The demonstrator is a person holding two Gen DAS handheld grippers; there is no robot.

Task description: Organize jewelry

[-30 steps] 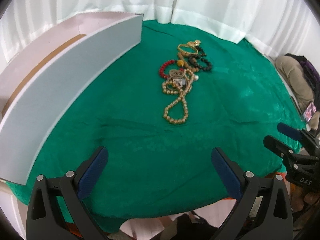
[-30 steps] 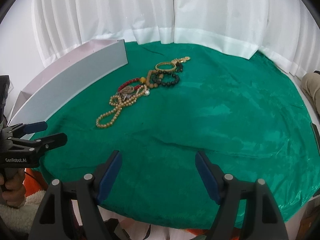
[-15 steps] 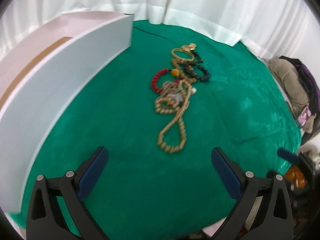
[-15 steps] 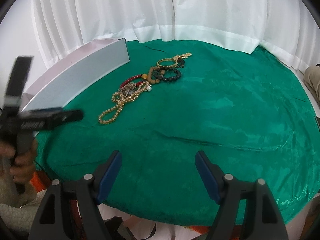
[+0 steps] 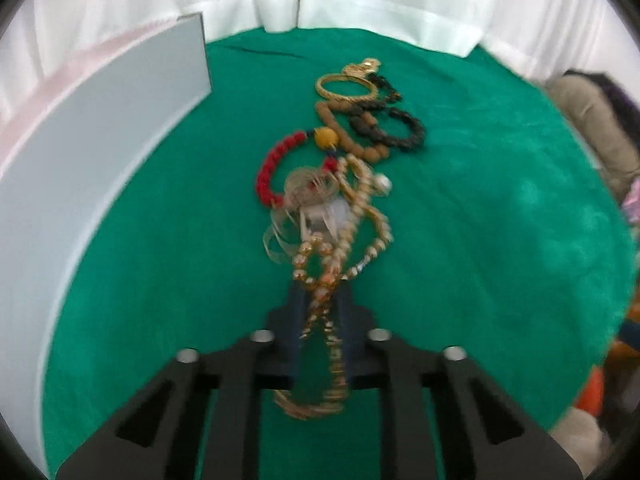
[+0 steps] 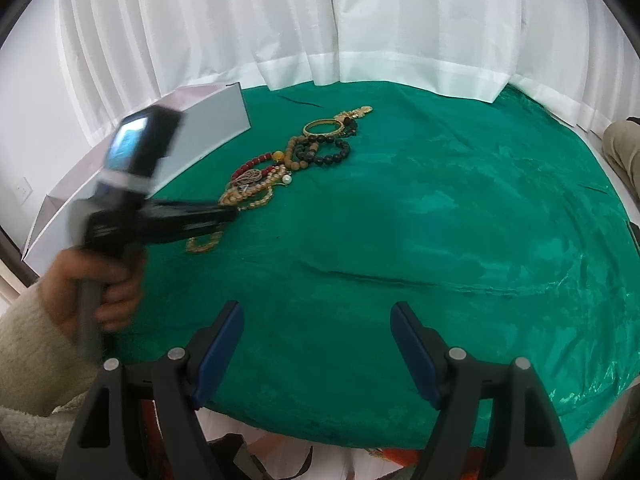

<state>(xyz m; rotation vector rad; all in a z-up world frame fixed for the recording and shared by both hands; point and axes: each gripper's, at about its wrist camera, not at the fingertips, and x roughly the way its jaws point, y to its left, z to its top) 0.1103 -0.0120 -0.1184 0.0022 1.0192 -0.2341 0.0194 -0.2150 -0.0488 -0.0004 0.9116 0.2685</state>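
Left wrist view: left gripper (image 5: pixel 320 300) pinching gold bead necklace (image 5: pixel 340 240) on green cloth (image 5: pixel 480 240)
Right gripper (image 6: pixel 316 344) spread, empty; bracelets (image 5: pixel 384 128) still piled beside white box (image 5: pixel 100 160); sorting barely begun

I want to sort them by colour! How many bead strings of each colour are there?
Red beads: 1
Brown beads: 1
Black beads: 2, it seems
Gold beads: 1
Total: 5

A green cloth (image 6: pixel 440 220) covers the table; white curtains (image 6: pixel 360 20) hang behind it. A beige bundle (image 5: pixel 592 120) lies at the right edge.
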